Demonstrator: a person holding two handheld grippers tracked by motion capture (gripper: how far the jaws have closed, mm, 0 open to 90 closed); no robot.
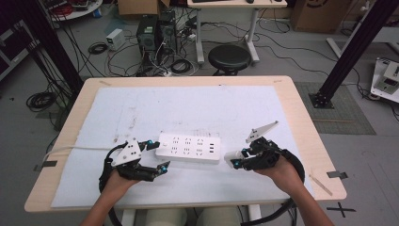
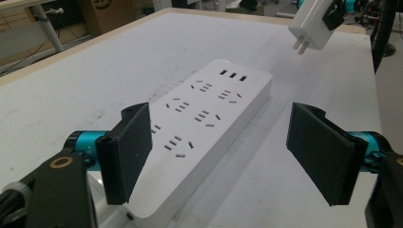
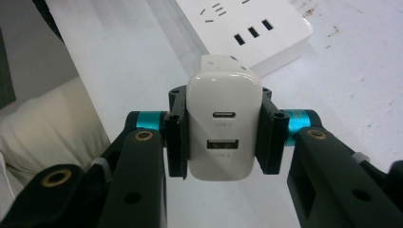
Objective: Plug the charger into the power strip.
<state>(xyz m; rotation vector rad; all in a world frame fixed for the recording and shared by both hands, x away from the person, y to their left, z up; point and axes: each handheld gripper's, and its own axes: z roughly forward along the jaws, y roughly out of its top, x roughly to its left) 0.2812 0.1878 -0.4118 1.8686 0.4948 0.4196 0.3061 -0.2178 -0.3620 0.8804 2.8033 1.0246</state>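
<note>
Far left: black frame post (image 1: 51, 47) and loose cables (image 1: 40, 100) on the grey floor.
Surface: pale wooden surface (image 1: 301, 117) under a white mat (image 1: 141, 108), scuffed and marked.
Left gripper (image 1: 155, 157): at the strip's left end, jaws wide apart on either side of it, pads not pressing.
Power strip (image 1: 189, 147): white, flat on the mat, mid-front, its cord (image 1: 75, 149) running off left.
Right gripper (image 1: 236, 160): jaws clamped on a white USB charger (image 3: 222, 124), raised just right of the strip, prongs toward it.
Behind: black round stool (image 1: 229, 57), computer towers (image 1: 154, 32), a desk's legs.
</note>
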